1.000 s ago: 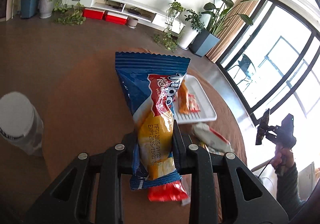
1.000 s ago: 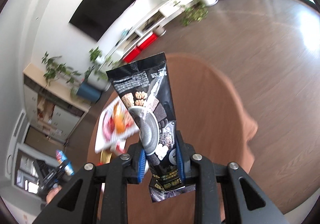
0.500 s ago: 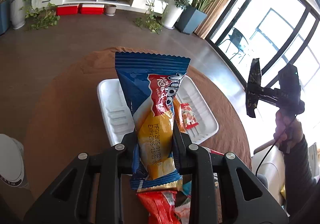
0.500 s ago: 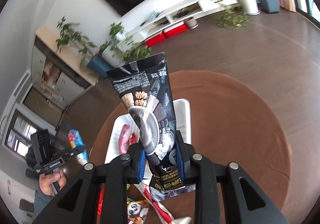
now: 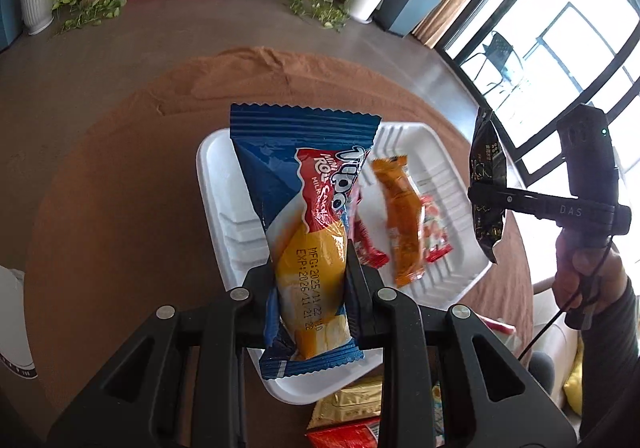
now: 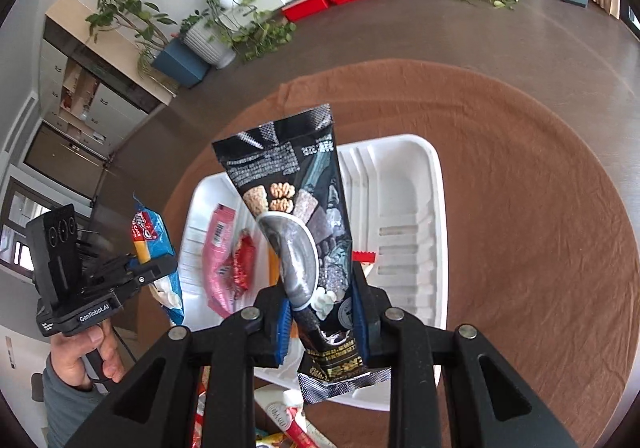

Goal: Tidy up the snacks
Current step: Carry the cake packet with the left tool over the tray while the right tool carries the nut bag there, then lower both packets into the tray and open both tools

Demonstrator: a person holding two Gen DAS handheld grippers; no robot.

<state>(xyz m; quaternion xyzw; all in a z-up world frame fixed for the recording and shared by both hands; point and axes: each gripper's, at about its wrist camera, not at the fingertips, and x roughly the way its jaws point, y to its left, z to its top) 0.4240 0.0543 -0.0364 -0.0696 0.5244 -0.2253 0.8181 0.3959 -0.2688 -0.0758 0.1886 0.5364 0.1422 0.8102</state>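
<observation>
My left gripper (image 5: pixel 310 268) is shut on a blue and yellow roll-cake packet (image 5: pixel 304 216) and holds it above the near left part of a white foam tray (image 5: pixel 218 184). The tray holds an orange packet (image 5: pixel 402 216) and red packets (image 5: pixel 434 232). My right gripper (image 6: pixel 320 300) is shut on a black snack pouch (image 6: pixel 296 216) above the same tray (image 6: pixel 404 216), which shows a pink packet (image 6: pixel 218 248) and a red one (image 6: pixel 242 260). Each gripper shows in the other's view, the right gripper (image 5: pixel 486 200) and the left gripper (image 6: pixel 140 276).
The tray sits on a round table with a brown cloth (image 5: pixel 120 168). Loose snacks lie at the near edge, gold and red packets (image 5: pixel 352 404) and more (image 6: pixel 288 416). A white cylinder (image 5: pixel 12 328) stands at the far left.
Both grippers have moved in over the tray with their packets still held. The tray has come closer and more central in both views.
</observation>
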